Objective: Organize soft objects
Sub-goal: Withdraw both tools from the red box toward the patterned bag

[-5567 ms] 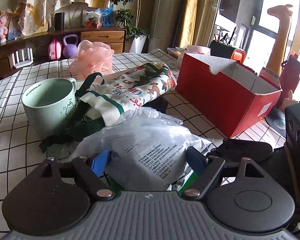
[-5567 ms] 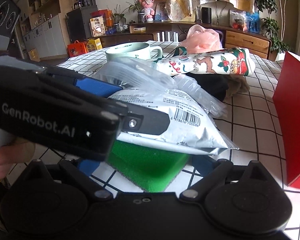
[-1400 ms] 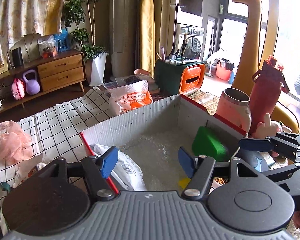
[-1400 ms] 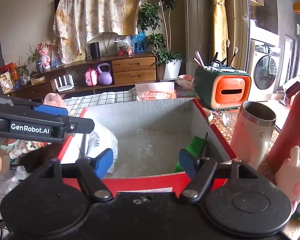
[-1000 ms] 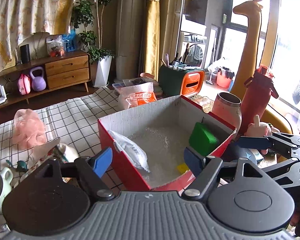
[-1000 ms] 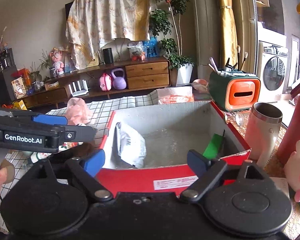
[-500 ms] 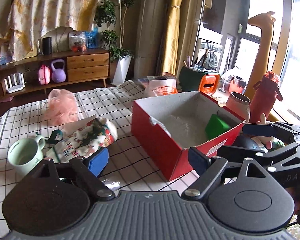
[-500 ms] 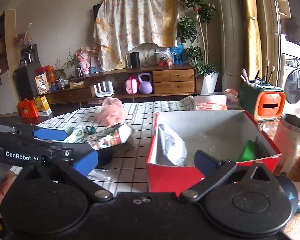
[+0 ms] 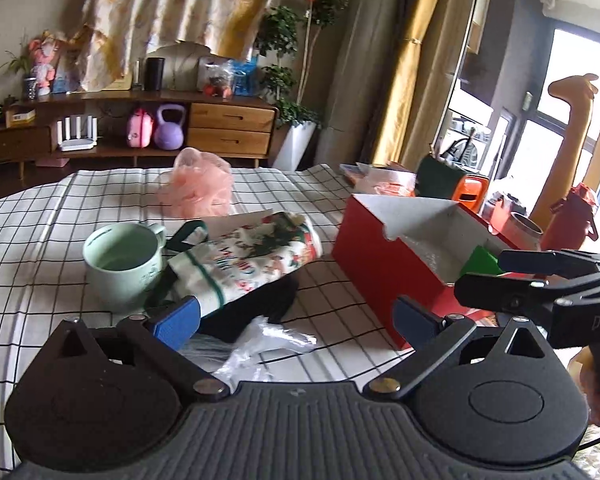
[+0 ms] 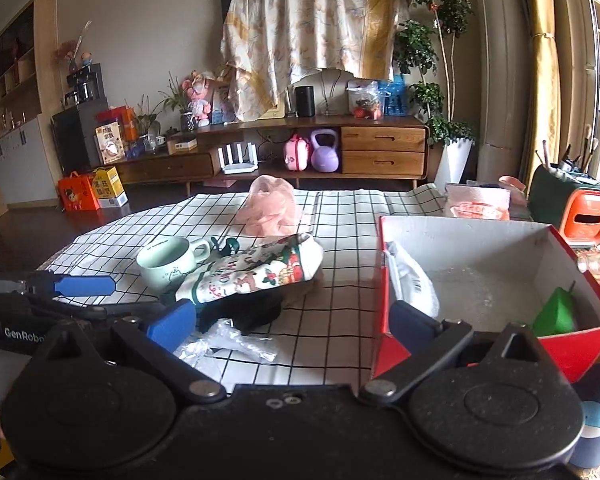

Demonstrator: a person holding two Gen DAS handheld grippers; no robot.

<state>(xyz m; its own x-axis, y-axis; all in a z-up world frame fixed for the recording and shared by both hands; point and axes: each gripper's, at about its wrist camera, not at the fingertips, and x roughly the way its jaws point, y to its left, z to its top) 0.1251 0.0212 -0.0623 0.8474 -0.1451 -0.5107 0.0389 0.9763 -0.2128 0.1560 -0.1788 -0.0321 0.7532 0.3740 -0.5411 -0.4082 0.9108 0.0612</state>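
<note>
Checked tablecloth (image 10: 340,216) under red box (image 10: 384,344), wooden sideboard (image 10: 380,144) behind.

Your table's checked cloth (image 10: 340,216) carries a red box (image 10: 384,344), a green mug (image 10: 168,266), a printed cloth roll (image 10: 256,272), a pink mesh puff (image 10: 270,206) and crumpled clear plastic (image 10: 224,344).

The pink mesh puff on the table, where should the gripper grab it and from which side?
Probably from above: pinch the crumpled top of the pink mesh puff. It sits alone on the checked tablecloth, past the mug, and bunched netting should compress between the fingers anywhere.
</note>
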